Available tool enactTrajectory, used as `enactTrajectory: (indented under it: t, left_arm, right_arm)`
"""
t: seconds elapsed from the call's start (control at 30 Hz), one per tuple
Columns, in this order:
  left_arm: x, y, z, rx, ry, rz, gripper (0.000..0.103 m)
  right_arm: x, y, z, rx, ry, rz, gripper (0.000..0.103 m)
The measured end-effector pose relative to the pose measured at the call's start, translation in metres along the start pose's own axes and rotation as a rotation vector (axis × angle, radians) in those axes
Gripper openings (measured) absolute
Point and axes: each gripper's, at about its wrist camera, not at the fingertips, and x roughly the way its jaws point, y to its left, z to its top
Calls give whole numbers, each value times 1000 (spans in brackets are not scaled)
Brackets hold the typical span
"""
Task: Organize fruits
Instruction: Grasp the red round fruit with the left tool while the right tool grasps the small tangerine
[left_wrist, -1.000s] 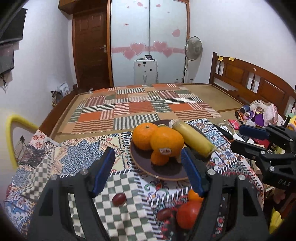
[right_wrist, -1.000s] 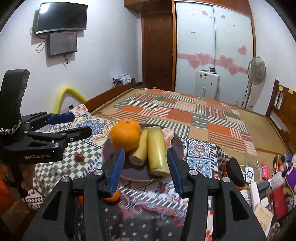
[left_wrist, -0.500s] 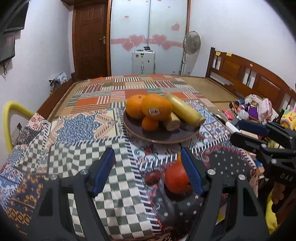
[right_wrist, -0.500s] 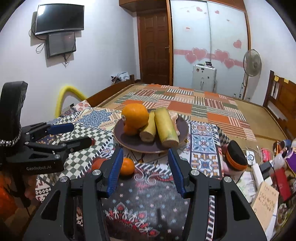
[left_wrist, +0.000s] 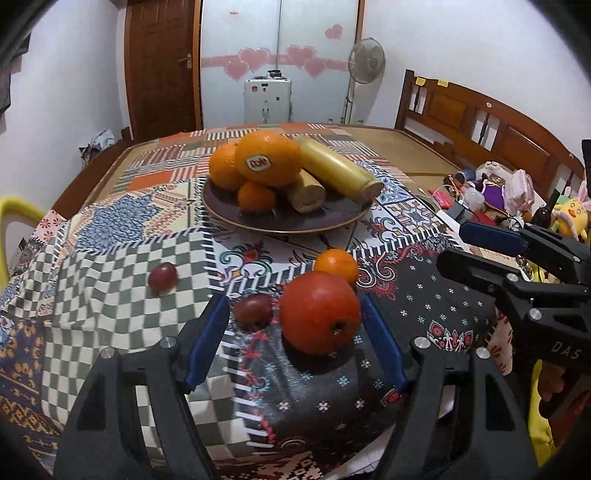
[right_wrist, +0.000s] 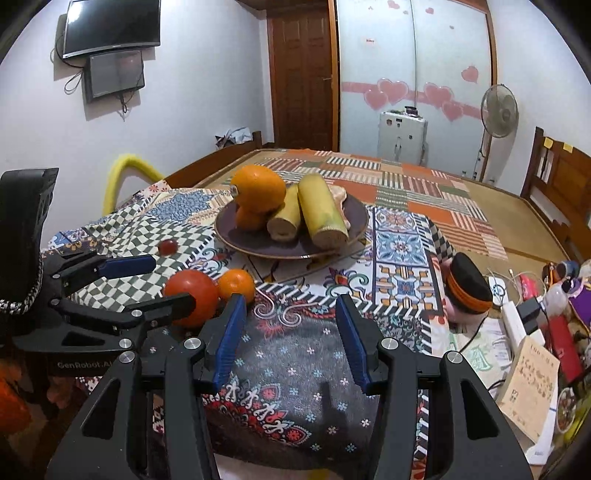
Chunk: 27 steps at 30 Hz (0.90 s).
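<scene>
A dark plate (left_wrist: 325, 221) holds oranges (left_wrist: 267, 157) and two yellow banana pieces (left_wrist: 338, 171); it also shows in the right wrist view (right_wrist: 258, 247). A red tomato (left_wrist: 319, 314), a small orange (left_wrist: 336, 264) and two dark red fruits (left_wrist: 255, 312) (left_wrist: 162, 277) lie on the patterned cloth. My left gripper (left_wrist: 293, 328) is open, its jaws either side of the tomato and the nearer dark fruit. My right gripper (right_wrist: 290, 325) is open and empty over the cloth, right of the tomato (right_wrist: 192, 295).
A black and orange toy cap (right_wrist: 467, 286), cables, a book (right_wrist: 532, 373) and toys (left_wrist: 517, 188) crowd the table's right side. A yellow chair back (right_wrist: 125, 171) stands at the left. A large bed with patchwork cover lies behind.
Both grippers have pulled back toward the table's near edge and dropped lower. The tomato and the dark fruit now lie between the left gripper's jaws.
</scene>
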Motion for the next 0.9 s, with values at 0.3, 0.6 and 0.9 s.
enactTrajectory:
  t: [0.3, 0.6, 0.9]
  left_arm:
    - [15, -10, -2, 33, 40, -18, 52]
    - [14, -9, -3, 44, 30, -23, 46]
    - [-11, 27, 4, -26, -32, 21, 46]
  right_arm:
    - [7, -2, -3, 7, 17, 12, 47]
    - [13, 6, -1, -5, 19, 33, 47]
    - [32, 17, 3, -15, 38, 73, 47]
